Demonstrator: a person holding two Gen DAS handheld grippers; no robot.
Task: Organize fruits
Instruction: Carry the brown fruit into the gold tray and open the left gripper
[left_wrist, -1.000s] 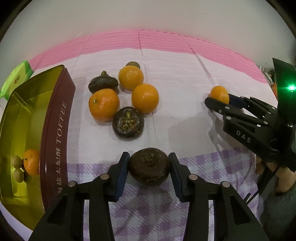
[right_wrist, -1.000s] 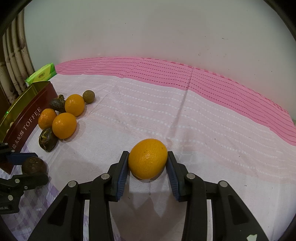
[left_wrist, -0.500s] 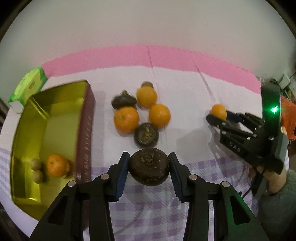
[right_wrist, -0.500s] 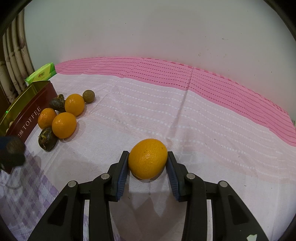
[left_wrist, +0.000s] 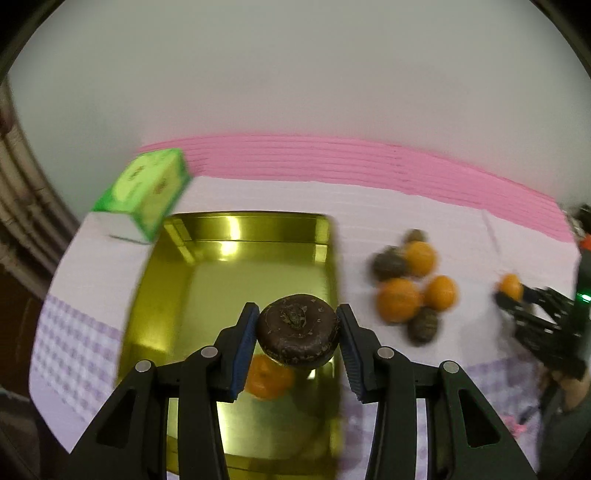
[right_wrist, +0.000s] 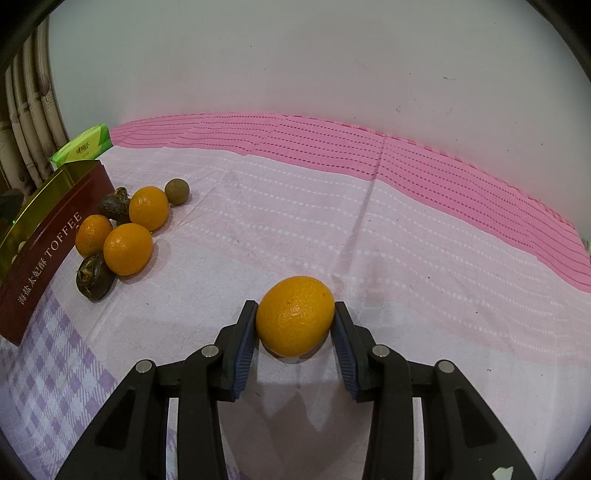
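Your left gripper (left_wrist: 298, 325) pinches a dark brown fruit (left_wrist: 298, 329) above the gold tin (left_wrist: 236, 273), half hiding an orange (left_wrist: 267, 376) inside; that view is motion-blurred. Your right gripper (right_wrist: 294, 325) clamps an orange fruit (right_wrist: 294, 320) on open cloth-covered surface (right_wrist: 424, 266), well clear of the tin's edge.

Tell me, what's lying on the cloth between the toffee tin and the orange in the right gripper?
In the right wrist view, a cluster: three oranges, two dark brown fruits and a small round brownish fruit, beside the toffee tin; then bare cloth.

Gold tin (left_wrist: 229, 258), maroon outer wall; dark brown fruit (left_wrist: 298, 334); orange fruit (right_wrist: 294, 320); cloth (right_wrist: 332, 229) pink-striped far edge, lilac check near.
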